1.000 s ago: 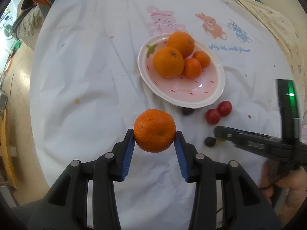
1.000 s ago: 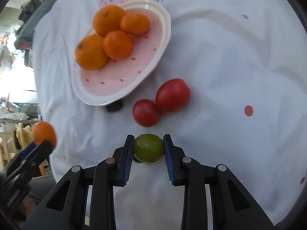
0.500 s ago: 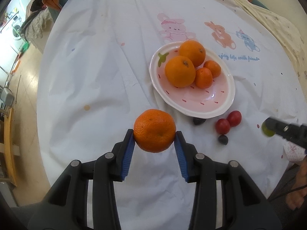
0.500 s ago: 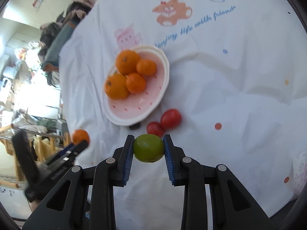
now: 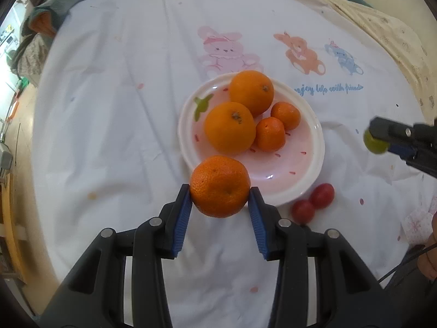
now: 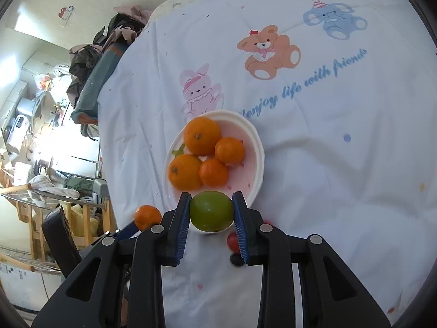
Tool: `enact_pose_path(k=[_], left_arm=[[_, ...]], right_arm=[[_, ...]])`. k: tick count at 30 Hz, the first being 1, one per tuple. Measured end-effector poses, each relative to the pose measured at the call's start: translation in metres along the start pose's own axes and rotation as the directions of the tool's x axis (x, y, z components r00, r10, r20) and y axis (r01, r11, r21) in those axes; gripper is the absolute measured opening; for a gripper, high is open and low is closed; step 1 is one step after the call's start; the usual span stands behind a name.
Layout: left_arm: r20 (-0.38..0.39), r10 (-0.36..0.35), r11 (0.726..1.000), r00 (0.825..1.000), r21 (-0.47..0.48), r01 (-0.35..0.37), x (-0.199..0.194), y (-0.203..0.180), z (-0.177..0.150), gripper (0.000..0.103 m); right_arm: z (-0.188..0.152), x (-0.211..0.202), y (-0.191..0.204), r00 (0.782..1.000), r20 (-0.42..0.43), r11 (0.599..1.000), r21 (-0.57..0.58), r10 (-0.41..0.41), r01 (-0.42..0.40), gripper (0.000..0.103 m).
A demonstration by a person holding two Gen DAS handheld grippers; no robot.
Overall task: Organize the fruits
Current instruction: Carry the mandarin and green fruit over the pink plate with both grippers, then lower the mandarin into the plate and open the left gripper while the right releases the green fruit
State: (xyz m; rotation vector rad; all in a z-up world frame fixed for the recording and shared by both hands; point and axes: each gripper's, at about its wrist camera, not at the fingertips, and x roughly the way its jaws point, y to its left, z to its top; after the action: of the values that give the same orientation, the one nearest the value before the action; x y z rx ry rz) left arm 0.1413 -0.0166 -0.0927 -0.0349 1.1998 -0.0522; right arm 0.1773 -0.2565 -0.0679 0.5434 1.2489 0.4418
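My left gripper [image 5: 220, 197] is shut on an orange mandarin [image 5: 220, 186] and holds it in the air over the near rim of the pink-and-white plate [image 5: 314, 164]. The plate holds two large oranges [image 5: 229, 127] and two small mandarins [image 5: 270, 134]. My right gripper [image 6: 211, 211] is shut on a green lime [image 6: 211, 211], raised above the plate's near edge [image 6: 259, 164]. The right gripper with the lime also shows in the left wrist view [image 5: 374, 142], at the right. Two red cherry tomatoes [image 5: 312, 203] lie on the cloth beside the plate.
A white tablecloth [image 5: 123, 109] with printed cartoon animals covers the round table. A dark small fruit [image 6: 235, 259] lies half hidden behind my right finger. Clothes are piled at the table's far left edge [image 6: 109, 49]. A wooden rack and room clutter lie beyond the table [image 6: 41, 191].
Both grippers have risen and moved toward the plate with their fruit. The right gripper lifted the lime off the cloth and now sits high over the plate.
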Motion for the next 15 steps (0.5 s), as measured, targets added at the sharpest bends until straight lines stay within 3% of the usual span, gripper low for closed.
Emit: enact_pose_path(k=[5,9,15], left_arm=[[-0.053,-0.013,1.0,0.999,0.0,0.013,0.026,-0.012,0.01,0.038],[-0.116,-0.058,0.997,0.992,-0.066,0.051,0.046,-0.009,0.015,0.038],[-0.133,-0.06,0.995,0.989,-0.089,0.049,0.055,-0.009,0.021,0.039]], right_arm=[[0.025,0.022,-0.001,0.999,-0.017,0.999,-0.024,-0.029,0.029,0.032],[0.044,0.045,-0.007,0.998,-0.041,0.999,-0.023,-0.038,0.037,0.032],[0.067,0.076,-0.01,0.997,-0.065,0.998,-0.036,-0.047,0.045,0.032]])
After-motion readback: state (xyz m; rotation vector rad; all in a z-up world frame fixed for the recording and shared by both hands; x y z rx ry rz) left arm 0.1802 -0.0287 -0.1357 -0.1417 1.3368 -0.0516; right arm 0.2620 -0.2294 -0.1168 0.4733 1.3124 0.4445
